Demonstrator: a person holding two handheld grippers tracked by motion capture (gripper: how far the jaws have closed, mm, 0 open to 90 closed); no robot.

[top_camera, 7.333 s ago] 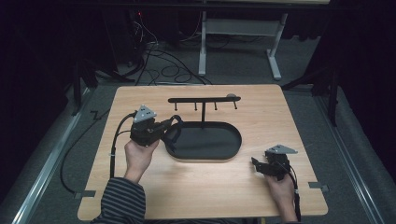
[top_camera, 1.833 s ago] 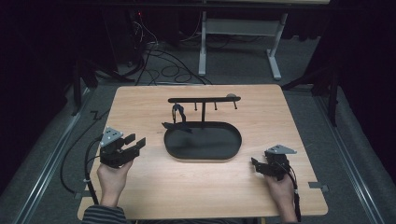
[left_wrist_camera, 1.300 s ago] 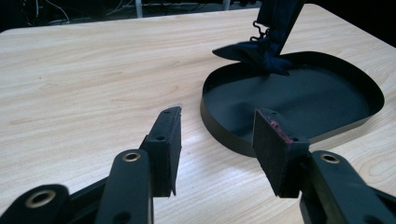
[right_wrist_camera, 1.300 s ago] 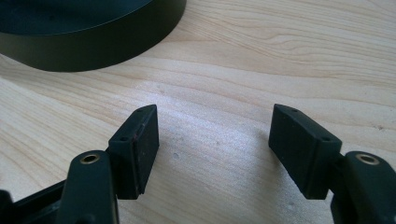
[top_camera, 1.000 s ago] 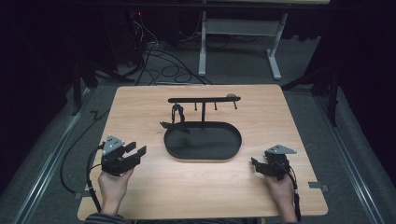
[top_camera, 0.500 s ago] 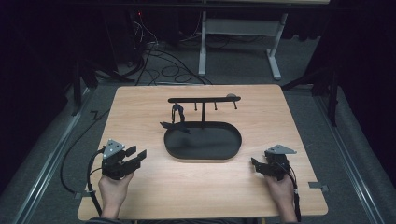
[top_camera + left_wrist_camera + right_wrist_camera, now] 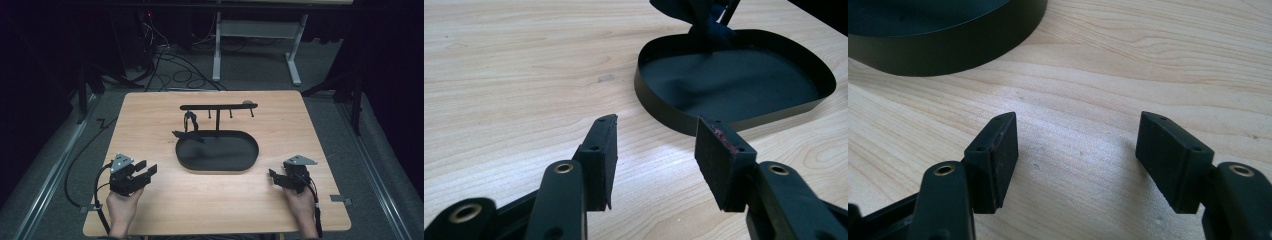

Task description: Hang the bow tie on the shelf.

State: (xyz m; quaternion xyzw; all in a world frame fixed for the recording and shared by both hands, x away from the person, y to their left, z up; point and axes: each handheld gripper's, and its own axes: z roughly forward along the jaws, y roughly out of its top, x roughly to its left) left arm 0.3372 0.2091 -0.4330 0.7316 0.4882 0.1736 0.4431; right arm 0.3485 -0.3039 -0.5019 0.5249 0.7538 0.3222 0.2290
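A black oval tray [image 7: 187,159] lies at the middle of the wooden table, with a black T-shaped hook rack [image 7: 218,106] rising from its far side. A small dark item [image 7: 189,120] hangs from the rack's left end, over the tray. My left gripper [image 7: 147,168] rests near the table's front left, open and empty, its jaws pointing toward the tray [image 7: 659,112]. My right gripper [image 7: 272,176] rests at the front right, also open with nothing between its fingers [image 7: 993,150]; the tray's wall [image 7: 948,55] lies just ahead of it.
The table's [image 7: 150,110] front edge is close behind both hands. Cables [image 7: 170,60] and a white desk frame [image 7: 255,35] stand on the grey floor beyond the table. Metal rails [image 7: 50,185] run along the floor on both sides.
My left hand has pulled back from the tray and rack to the table's front left, leaving a dark item hanging on the rack. The right gripper has stayed where it was.
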